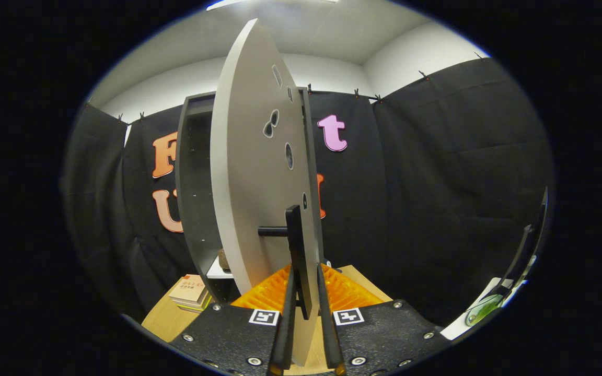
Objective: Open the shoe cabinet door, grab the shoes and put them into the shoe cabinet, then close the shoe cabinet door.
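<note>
Cabinet door (251,172) handle (294,250) sits pinched between hand-held gripper (306,292) fingers.

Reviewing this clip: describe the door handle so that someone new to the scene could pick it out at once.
Start at the tall dark shoe cabinet against the black cloth wall; its pale door stands swung open, edge-on to the camera. Low on that door a black handle stands off on a short black peg, its lower end between the fingers of the tongs, which are shut on it. It is the only black bar on the pale panel.
</note>
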Demonstrator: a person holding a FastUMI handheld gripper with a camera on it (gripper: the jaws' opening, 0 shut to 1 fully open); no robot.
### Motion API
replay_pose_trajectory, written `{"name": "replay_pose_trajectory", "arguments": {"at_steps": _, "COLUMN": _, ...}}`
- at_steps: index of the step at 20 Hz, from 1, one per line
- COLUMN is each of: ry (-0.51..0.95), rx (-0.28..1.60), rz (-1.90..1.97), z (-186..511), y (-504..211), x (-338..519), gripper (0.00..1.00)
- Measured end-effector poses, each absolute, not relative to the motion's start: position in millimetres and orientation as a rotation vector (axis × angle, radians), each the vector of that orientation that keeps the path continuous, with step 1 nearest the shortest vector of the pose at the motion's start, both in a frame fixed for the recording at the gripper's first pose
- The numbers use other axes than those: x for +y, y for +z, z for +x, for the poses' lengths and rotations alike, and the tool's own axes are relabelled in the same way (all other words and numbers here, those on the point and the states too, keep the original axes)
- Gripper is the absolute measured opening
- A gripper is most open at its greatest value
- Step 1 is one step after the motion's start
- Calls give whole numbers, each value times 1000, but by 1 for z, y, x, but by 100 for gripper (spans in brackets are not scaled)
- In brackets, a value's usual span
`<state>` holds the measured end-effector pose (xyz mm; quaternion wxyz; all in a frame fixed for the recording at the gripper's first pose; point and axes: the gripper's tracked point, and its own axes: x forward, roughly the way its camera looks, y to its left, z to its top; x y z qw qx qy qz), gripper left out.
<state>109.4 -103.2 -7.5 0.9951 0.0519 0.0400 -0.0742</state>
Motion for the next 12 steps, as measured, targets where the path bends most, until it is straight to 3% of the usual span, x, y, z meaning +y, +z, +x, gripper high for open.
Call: {"name": "replay_pose_trajectory", "arguments": {"at_steps": 12, "ry": -236, "rx": 99, "rz": 64, "z": 105, "y": -17, "x": -142, "gripper": 23}}
